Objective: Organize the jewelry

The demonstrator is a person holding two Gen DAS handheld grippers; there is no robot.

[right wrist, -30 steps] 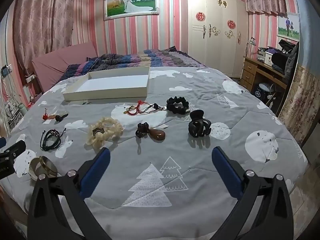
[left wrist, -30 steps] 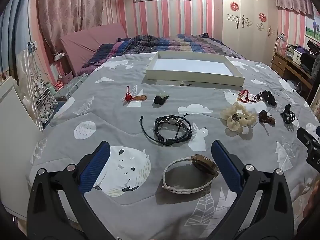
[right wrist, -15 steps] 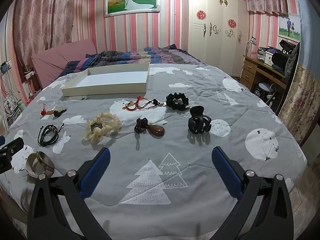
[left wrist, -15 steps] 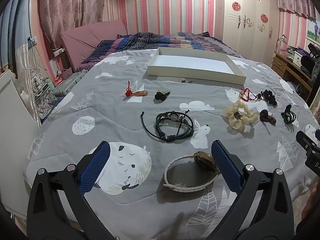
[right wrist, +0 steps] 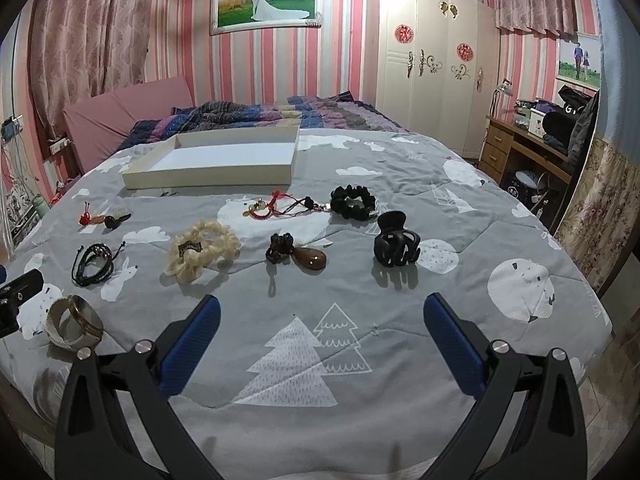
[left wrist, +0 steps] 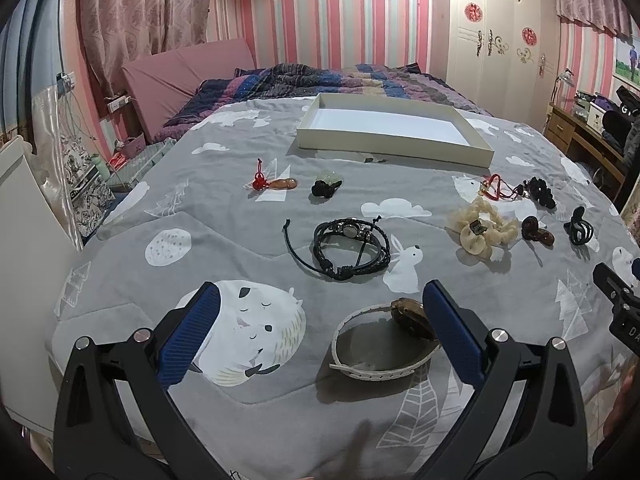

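Observation:
Jewelry lies spread on a grey bedspread in front of a white open tray [left wrist: 394, 148] [right wrist: 208, 180]. My left gripper [left wrist: 320, 324] is open and empty, just short of a white-strap watch [left wrist: 384, 340] [right wrist: 74, 322]. Beyond it lie a black cord bracelet [left wrist: 352, 248] [right wrist: 94, 264], a red-knot pendant [left wrist: 274, 182] and a black-and-green piece [left wrist: 326, 184]. My right gripper [right wrist: 320, 328] is open and empty above the spread. Ahead of it lie a cream scrunchie [right wrist: 200, 250] [left wrist: 482, 228], a brown pendant [right wrist: 300, 254], a black claw clip [right wrist: 396, 242], a black scrunchie [right wrist: 354, 202] and a red cord bracelet [right wrist: 276, 204].
A folded striped quilt [right wrist: 260, 114] and a pink headboard cushion [right wrist: 120, 120] lie behind the tray. A wooden desk [right wrist: 524, 152] stands to the right of the bed and a white wardrobe [right wrist: 432, 60] at the back. The bed's near edge runs under both grippers.
Both grippers have risen and pulled back a little, so the jewelry sits slightly farther away. Both stay open. Nothing on the bed has moved.

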